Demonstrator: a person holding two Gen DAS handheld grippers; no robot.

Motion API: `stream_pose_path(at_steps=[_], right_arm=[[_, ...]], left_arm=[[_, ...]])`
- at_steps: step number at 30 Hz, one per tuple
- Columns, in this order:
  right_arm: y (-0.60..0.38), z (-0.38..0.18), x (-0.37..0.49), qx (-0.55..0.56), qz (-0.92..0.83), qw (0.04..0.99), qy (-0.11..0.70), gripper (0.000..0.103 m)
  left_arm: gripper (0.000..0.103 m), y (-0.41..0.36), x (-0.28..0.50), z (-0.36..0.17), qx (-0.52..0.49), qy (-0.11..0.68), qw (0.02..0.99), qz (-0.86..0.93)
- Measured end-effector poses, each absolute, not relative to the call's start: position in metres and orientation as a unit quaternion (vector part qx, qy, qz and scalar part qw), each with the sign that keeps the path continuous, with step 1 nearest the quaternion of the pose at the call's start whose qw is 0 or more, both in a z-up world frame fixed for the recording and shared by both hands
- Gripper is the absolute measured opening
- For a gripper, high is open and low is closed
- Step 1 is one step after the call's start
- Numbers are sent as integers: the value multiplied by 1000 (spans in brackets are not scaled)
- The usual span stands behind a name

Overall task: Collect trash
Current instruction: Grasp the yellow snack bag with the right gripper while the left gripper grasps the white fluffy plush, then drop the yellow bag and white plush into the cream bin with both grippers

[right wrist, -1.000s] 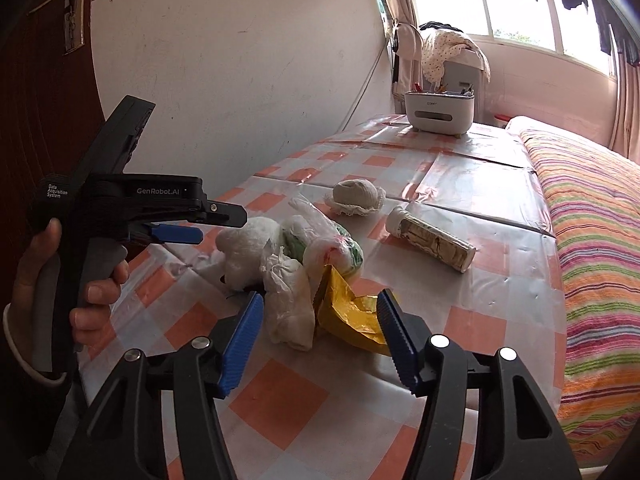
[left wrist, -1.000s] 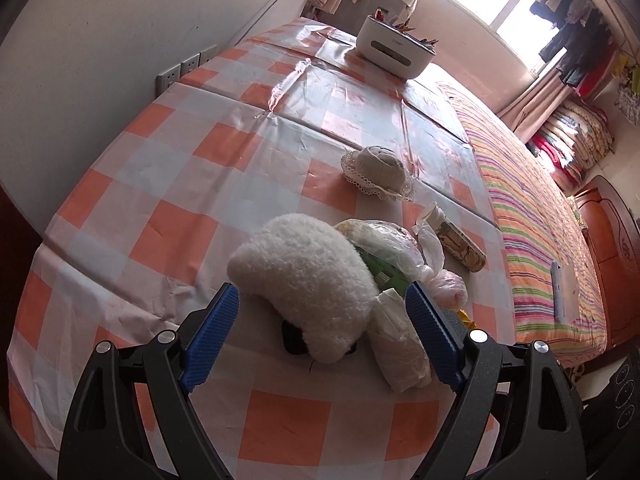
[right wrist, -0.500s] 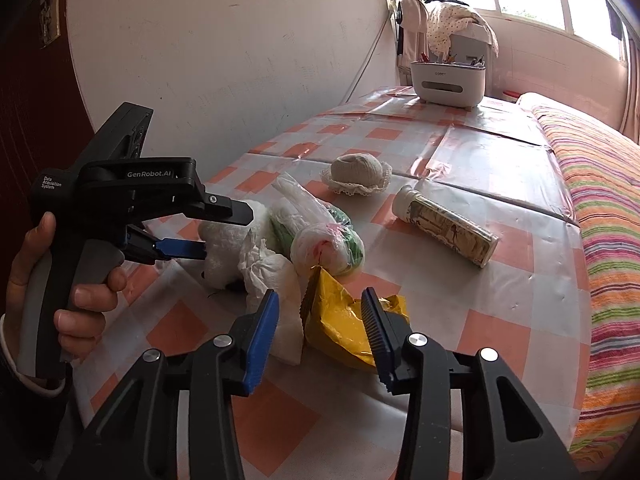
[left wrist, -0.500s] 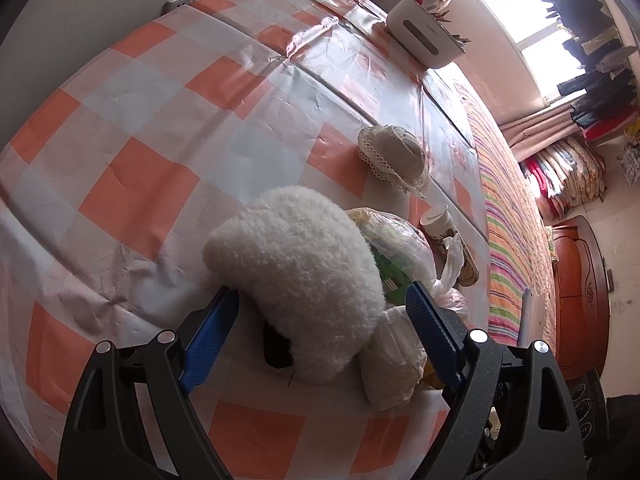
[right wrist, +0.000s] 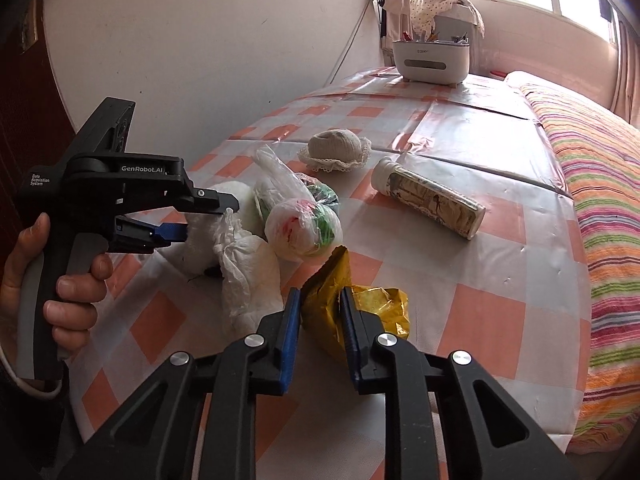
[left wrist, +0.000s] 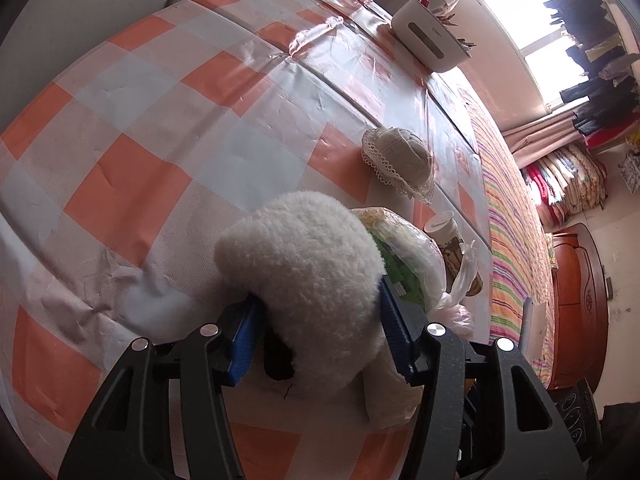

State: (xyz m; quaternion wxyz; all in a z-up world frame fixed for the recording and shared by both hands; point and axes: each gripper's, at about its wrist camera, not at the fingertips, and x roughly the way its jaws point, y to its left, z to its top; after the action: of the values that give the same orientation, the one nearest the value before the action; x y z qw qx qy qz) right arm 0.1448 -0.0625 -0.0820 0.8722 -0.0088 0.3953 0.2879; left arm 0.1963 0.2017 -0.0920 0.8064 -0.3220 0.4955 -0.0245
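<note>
The right gripper (right wrist: 320,308) has its blue pads pressed against both faces of a crumpled yellow wrapper (right wrist: 360,312), which lies on the checked tablecloth (right wrist: 500,272) at the near end of the trash pile. The left gripper (left wrist: 316,320) has its pads closed in on the sides of a fluffy white plush item (left wrist: 308,272) (a dark patch shows on its underside), which still rests on the tablecloth; in the right wrist view the same left gripper (right wrist: 200,220), held by the left hand (right wrist: 60,280), reaches into the pile from the wall side. Taking the plush item as landmark: a knotted white plastic bag (right wrist: 248,268) lies against it on the near side, a clear bag with green contents (left wrist: 404,256) touches it on the bed side, and a tied bag showing red and green (right wrist: 304,228) sits just beyond the white one. Farther from the plush item, toward the window, a small lace-brimmed hat (left wrist: 400,164) lies apart from the pile, and a printed cylindrical canister (right wrist: 428,196) lies on its side toward the bed. At the far end of the tablecloth stands a white organiser box (right wrist: 430,60). A striped bedspread (right wrist: 600,184) runs alongside the table.
</note>
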Motion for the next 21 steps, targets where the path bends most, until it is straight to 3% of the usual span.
stream_pose_path(at_steps=[6,21], right_arm=[[-82,-74,132,34,286,875,389,20],[-114,-51,96,76,278,888,357,20]], left_arm=[[43,198,190,-86,-309,489,816,-29],[42,180,146,-41,-262,422,867,-42]])
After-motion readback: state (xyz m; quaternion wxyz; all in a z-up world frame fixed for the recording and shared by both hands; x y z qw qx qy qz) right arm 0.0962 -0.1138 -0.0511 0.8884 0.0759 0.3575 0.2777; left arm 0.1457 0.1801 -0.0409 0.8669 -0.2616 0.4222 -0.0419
